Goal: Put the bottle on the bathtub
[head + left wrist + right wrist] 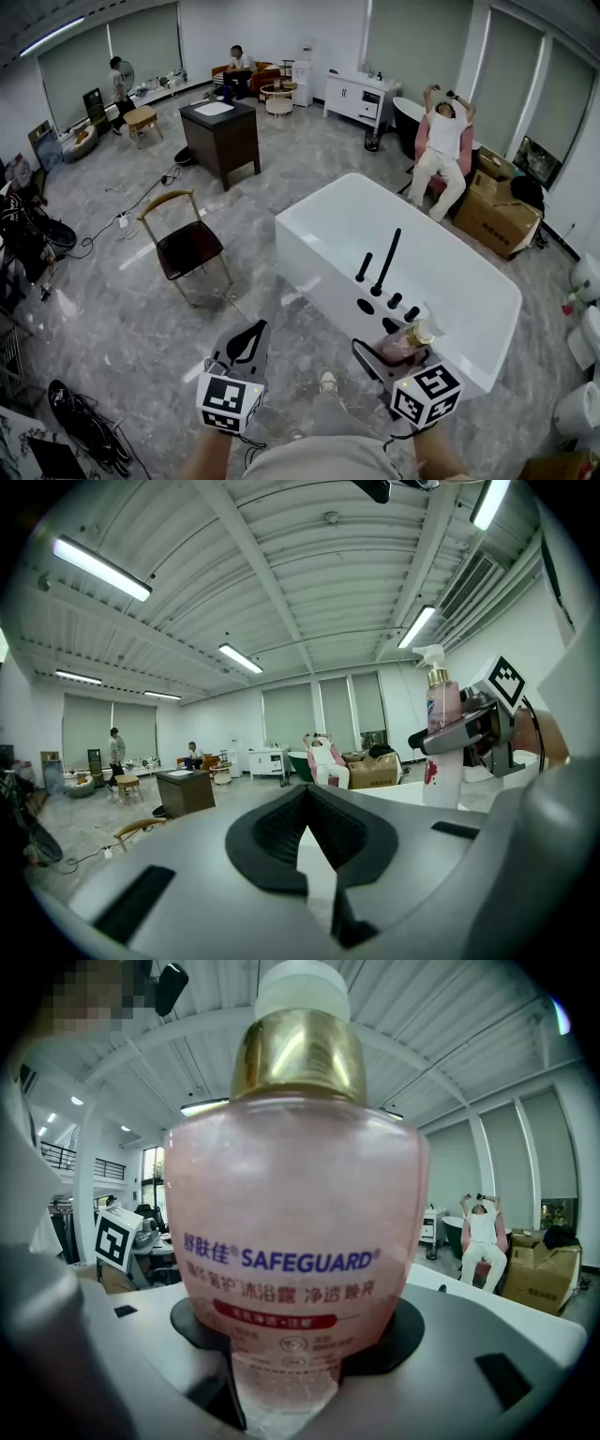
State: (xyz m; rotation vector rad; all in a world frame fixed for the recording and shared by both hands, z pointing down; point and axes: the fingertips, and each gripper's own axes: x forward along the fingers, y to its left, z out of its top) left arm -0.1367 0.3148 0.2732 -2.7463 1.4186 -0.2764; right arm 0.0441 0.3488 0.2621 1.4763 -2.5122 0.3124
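Note:
A pink soap bottle [405, 345] with a gold collar and white pump is upright in my right gripper [398, 352], which is shut on its body. It hangs above the near rim of the white bathtub [314, 202], close to the black faucet knobs [395, 301]. The bottle [298, 1213] fills the right gripper view, with the pads [412, 1330] pressed on its lower part. My left gripper [251, 336] is over the floor, left of the tub, shut and holding nothing. From the left gripper view, the bottle [441, 733] shows to the right.
Left of the tub stands a wooden chair [187, 246], with a dark cabinet [222, 136] behind it. A person sits in a pink chair [442, 150] beyond the tub, next to cardboard boxes [495, 211]. Cables [89, 427] lie on the floor at the near left.

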